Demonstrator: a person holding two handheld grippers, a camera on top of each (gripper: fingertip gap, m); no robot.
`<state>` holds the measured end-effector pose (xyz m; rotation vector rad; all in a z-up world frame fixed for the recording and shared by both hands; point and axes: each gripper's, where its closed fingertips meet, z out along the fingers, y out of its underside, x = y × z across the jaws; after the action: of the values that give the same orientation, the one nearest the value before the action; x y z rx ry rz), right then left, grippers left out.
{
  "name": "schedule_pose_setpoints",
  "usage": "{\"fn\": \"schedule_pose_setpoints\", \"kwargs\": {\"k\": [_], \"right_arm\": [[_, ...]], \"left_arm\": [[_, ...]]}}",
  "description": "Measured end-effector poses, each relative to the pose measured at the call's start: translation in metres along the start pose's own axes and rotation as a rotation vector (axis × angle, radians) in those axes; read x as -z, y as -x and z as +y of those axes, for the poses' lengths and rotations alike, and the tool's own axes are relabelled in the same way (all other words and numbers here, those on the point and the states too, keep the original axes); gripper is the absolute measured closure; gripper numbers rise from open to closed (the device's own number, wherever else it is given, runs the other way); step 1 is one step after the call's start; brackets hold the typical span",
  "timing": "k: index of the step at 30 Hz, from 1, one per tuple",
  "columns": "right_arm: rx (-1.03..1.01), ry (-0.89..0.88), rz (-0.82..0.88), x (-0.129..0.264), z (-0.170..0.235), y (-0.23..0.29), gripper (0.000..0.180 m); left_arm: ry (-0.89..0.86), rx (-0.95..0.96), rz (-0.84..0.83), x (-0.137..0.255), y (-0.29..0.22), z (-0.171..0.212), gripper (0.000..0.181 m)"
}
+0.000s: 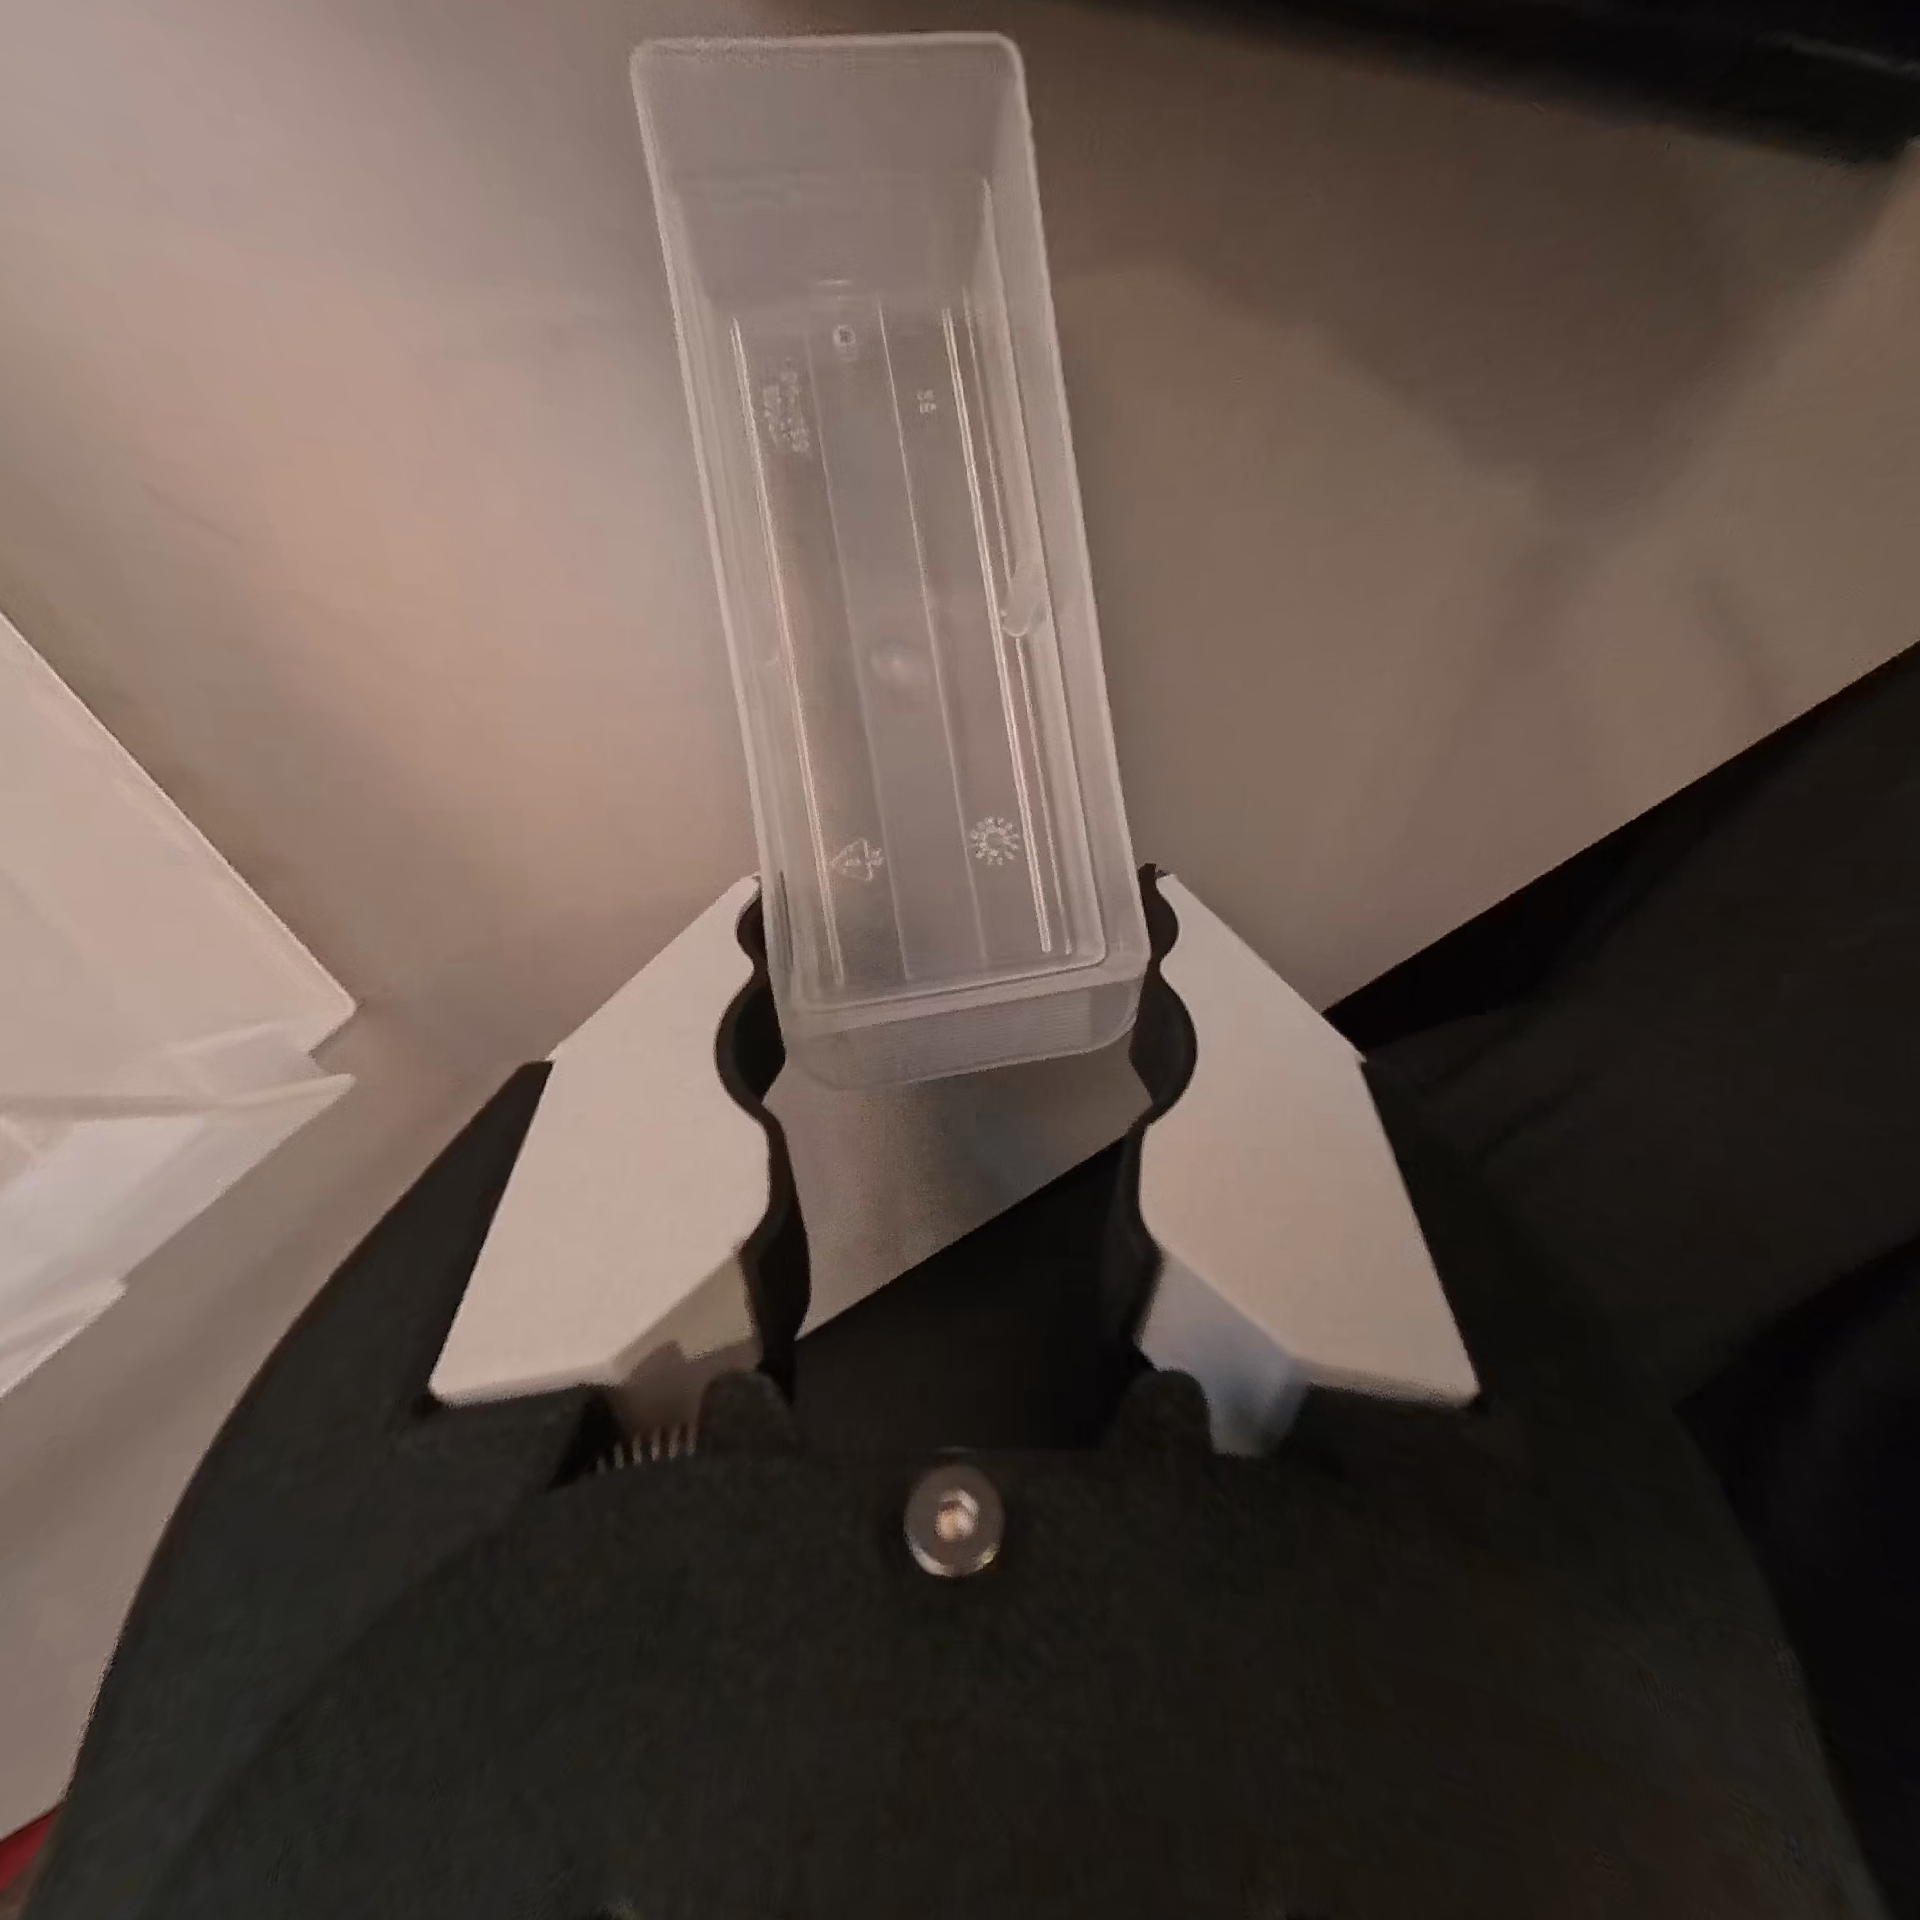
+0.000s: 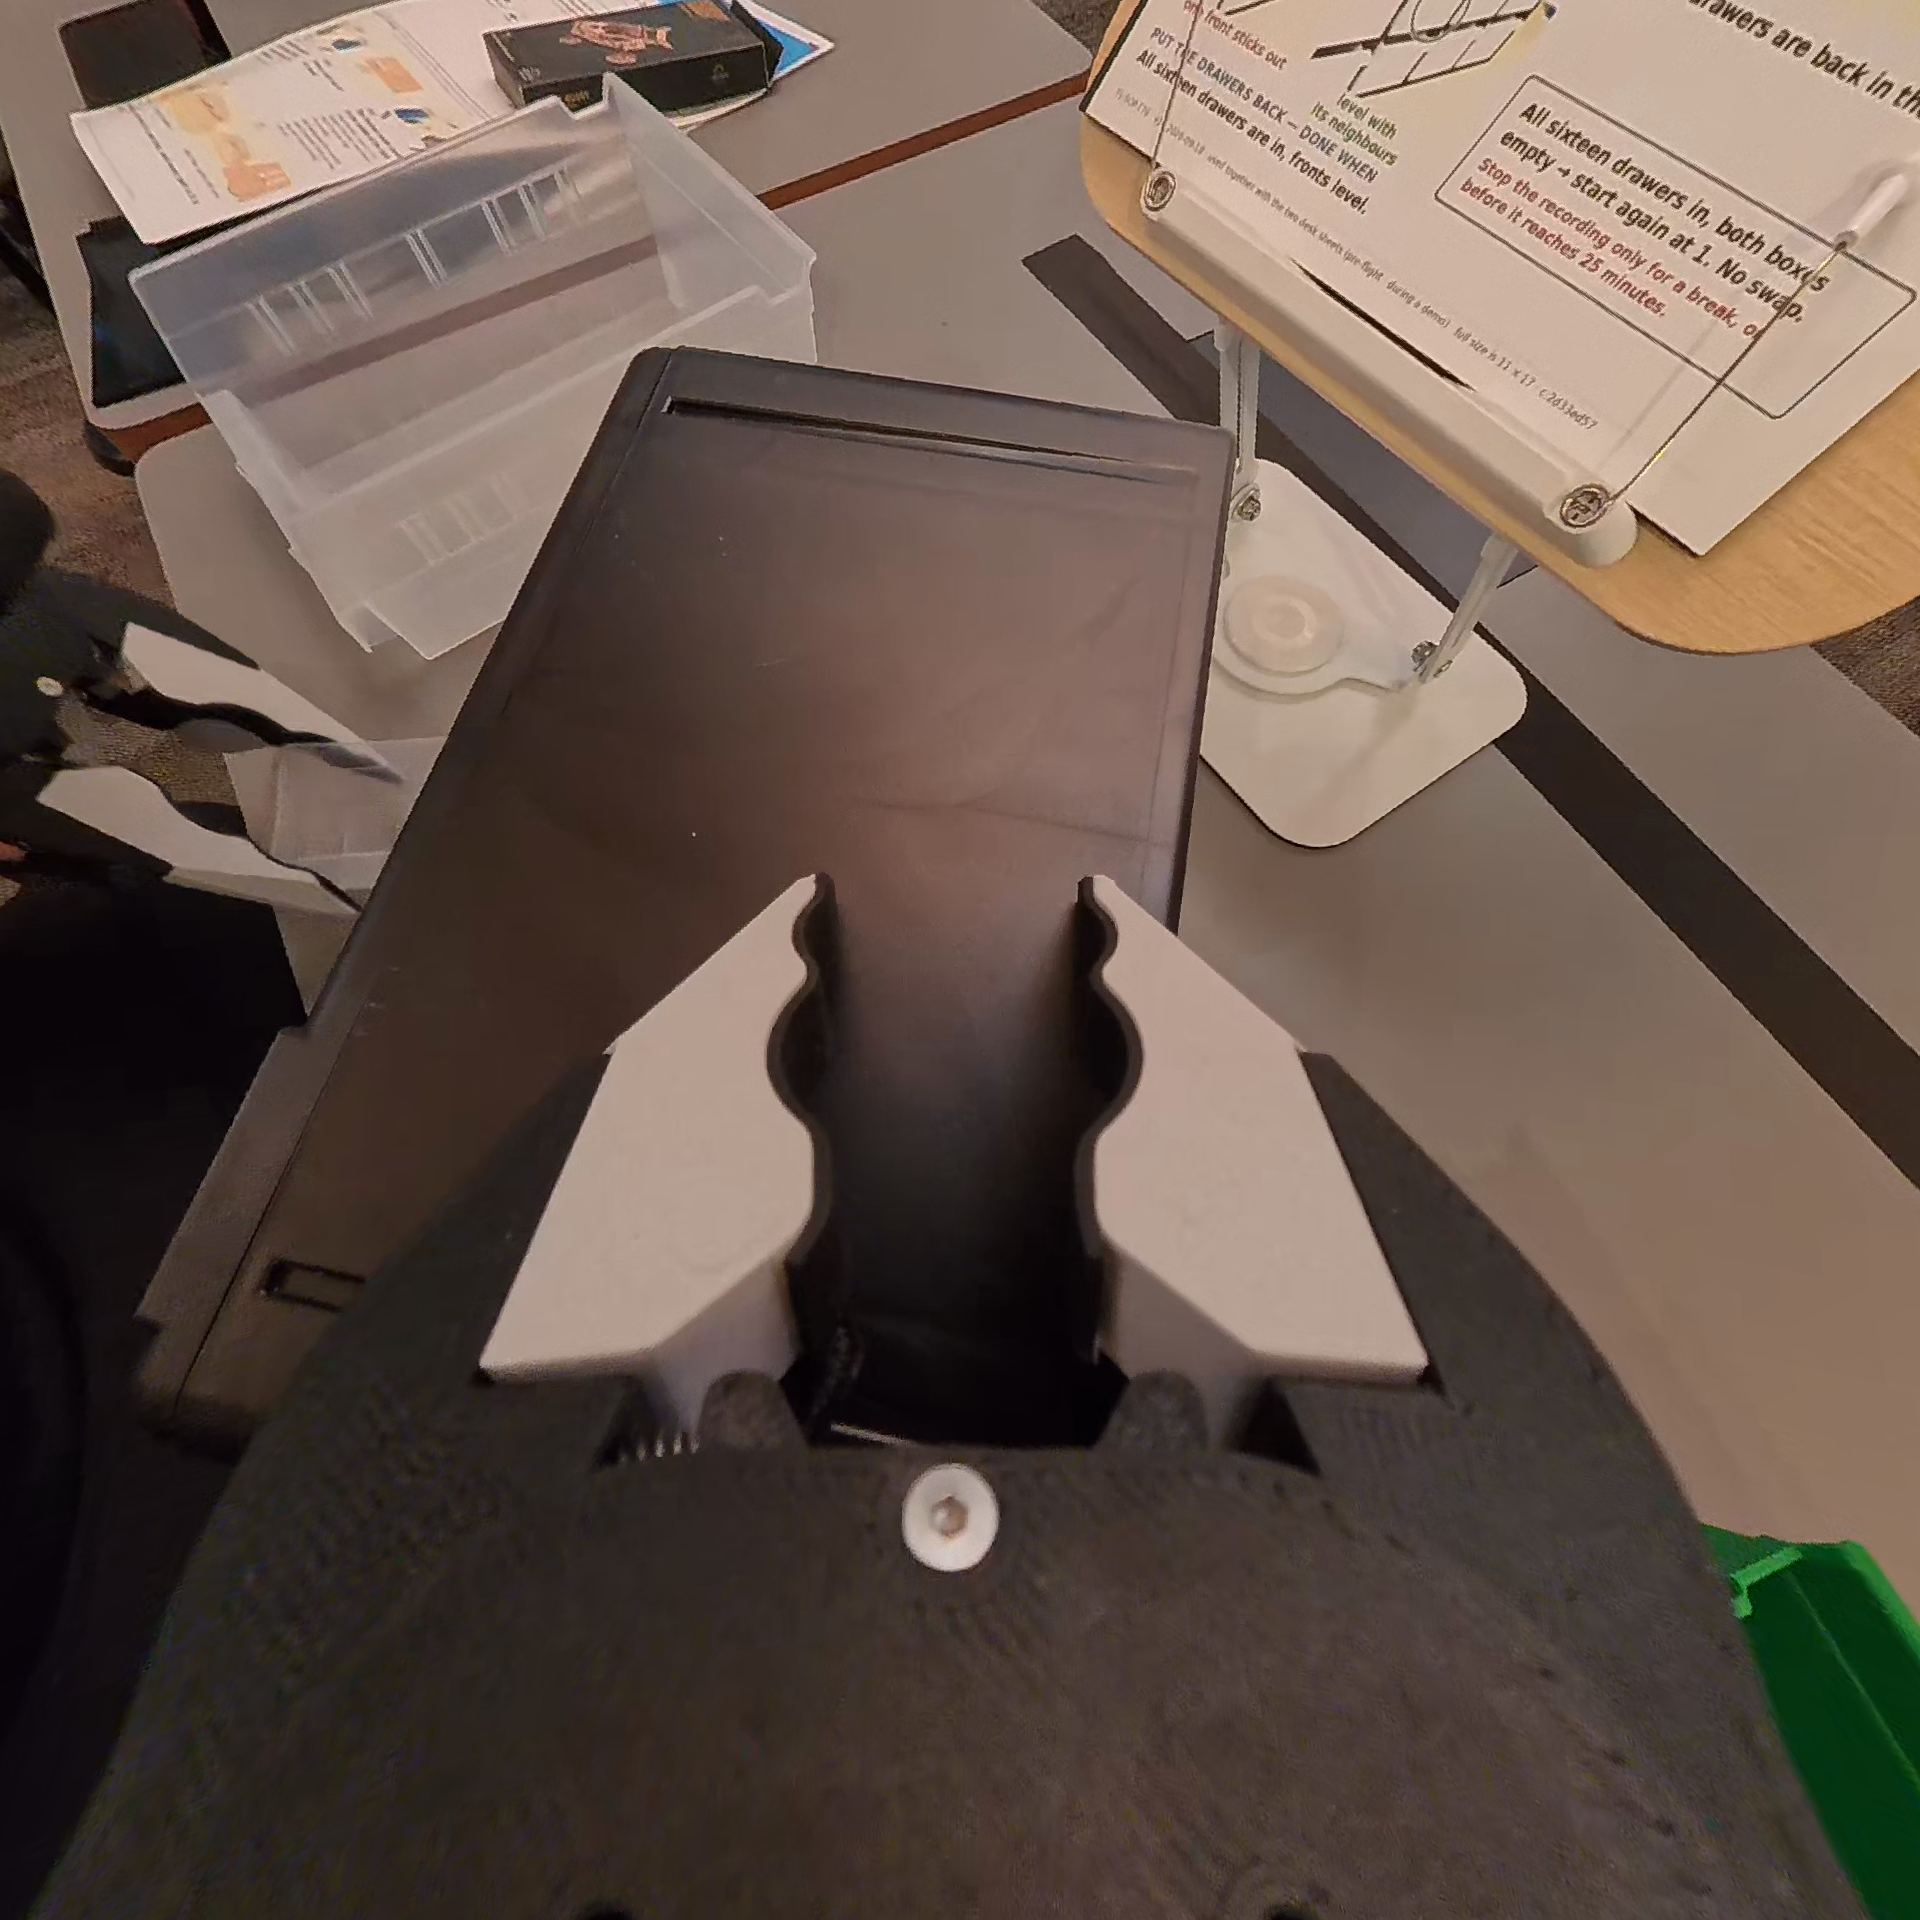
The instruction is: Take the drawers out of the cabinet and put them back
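Note:
My left gripper [image 1: 956, 935] is shut on the near end of a small clear plastic drawer [image 1: 883, 540]. The drawer is empty and points away from me over the grey table [image 1: 364, 468]. In the right wrist view the black cabinet [image 2: 883, 644] lies directly under my right gripper [image 2: 951, 904], which is open and empty over the cabinet's flat black face. The left gripper [image 2: 301, 800] also shows at the left edge of that view, beside the cabinet, with the clear drawer [image 2: 312, 842] between its fingers.
A large clear plastic bin [image 2: 468, 343] stands behind the cabinet to the left. A wooden stand with an instruction sheet [image 2: 1507, 260] on a white base [image 2: 1351, 727] stands to the right. A green bin [image 2: 1829, 1662] is at the near right. Papers and a black box [image 2: 623, 52] lie at the back.

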<state>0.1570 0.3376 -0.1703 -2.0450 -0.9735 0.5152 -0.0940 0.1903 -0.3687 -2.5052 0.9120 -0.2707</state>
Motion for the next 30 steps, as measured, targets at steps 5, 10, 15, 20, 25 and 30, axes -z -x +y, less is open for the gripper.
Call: {"fn": "schedule_pose_setpoints", "kwargs": {"k": [5, 10, 15, 20, 25, 30], "right_arm": [[-0.001, 0.001, 0.001, 0.000, 0.000, 0.000, 0.135], [0.001, 0.007, -0.001, 0.000, 0.000, 0.000, 0.135], [-0.001, 0.007, 0.001, 0.000, 0.000, 0.000, 0.135], [-0.001, 0.008, 0.001, 0.000, 0.000, 0.000, 0.135], [0.000, 0.012, 0.000, -0.001, 0.001, 0.000, 0.135], [-0.001, 0.007, 0.001, 0.000, 0.000, 0.000, 0.135]], "left_arm": [[-0.068, -0.040, 0.010, 0.028, 0.009, -0.033, 0.115], [-0.115, -0.123, 0.041, 0.064, 0.015, -0.073, 0.115], [-0.113, -0.199, 0.085, 0.082, 0.020, -0.108, 0.115], [-0.044, -0.269, 0.082, 0.083, 0.026, -0.123, 0.115], [-0.068, -0.271, 0.114, 0.100, 0.023, -0.143, 0.115], [-0.128, -0.239, 0.158, 0.111, 0.023, -0.160, 0.115]]}}
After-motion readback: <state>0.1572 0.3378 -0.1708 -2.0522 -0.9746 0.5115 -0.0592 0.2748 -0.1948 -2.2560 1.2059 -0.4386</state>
